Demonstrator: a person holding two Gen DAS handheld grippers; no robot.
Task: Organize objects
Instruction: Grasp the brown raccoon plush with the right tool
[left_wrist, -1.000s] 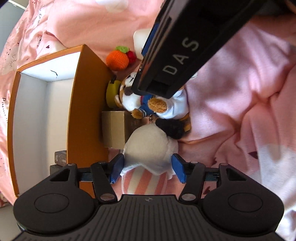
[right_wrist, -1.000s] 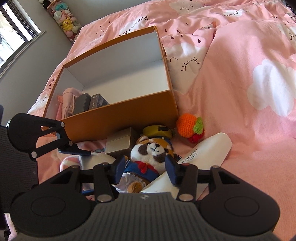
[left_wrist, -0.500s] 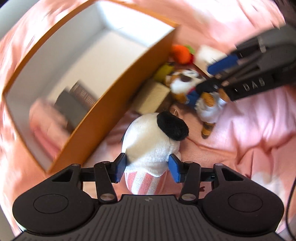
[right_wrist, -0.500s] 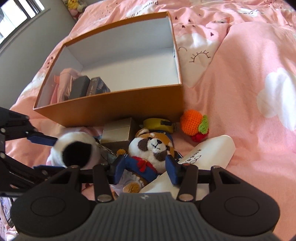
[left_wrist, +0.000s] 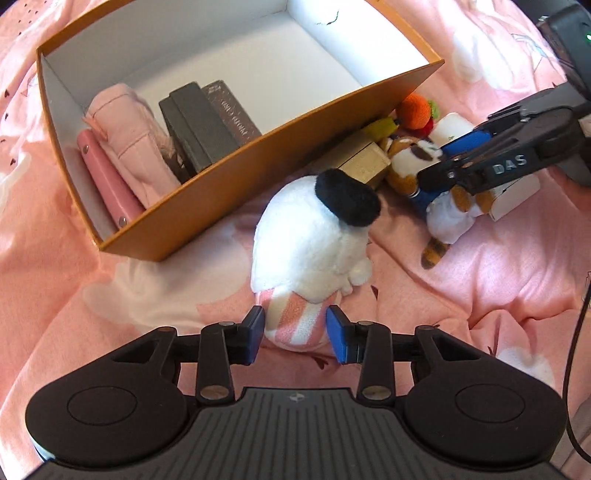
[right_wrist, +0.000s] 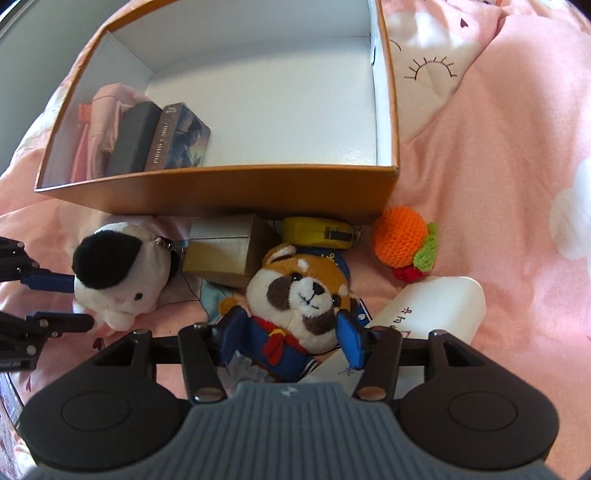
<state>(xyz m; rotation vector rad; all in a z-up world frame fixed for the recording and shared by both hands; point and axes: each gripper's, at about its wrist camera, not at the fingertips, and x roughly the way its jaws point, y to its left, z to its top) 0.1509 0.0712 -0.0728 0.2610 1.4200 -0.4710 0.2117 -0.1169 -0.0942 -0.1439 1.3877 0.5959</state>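
Observation:
A white plush with a black ear (left_wrist: 310, 236) lies on the pink bedding beside the orange box (left_wrist: 236, 162). My left gripper (left_wrist: 296, 330) straddles its pink-striped bottom; the jaws are closing and the pads sit right at its sides. A brown and white plush in a blue sailor suit (right_wrist: 299, 291) lies between the fingers of my right gripper (right_wrist: 291, 338), whose jaws are opening with small gaps at the pads. In the left wrist view the right gripper (left_wrist: 443, 162) hangs over that plush (left_wrist: 447, 214). The left gripper (right_wrist: 62, 301) shows at the right wrist view's left edge.
The orange box (right_wrist: 221, 192) holds a pink pouch (left_wrist: 129, 136) and dark flat boxes (left_wrist: 199, 125) at one end. Against its near wall lie a gold box (right_wrist: 221, 251), a yellow tape measure (right_wrist: 317, 230), a crochet orange (right_wrist: 402, 236) and a white bottle (right_wrist: 436, 306).
The left view has rolled, so the box now sits at the upper left. The left jaws have narrowed around the white plush. The right gripper has come down over the brown plush and widened.

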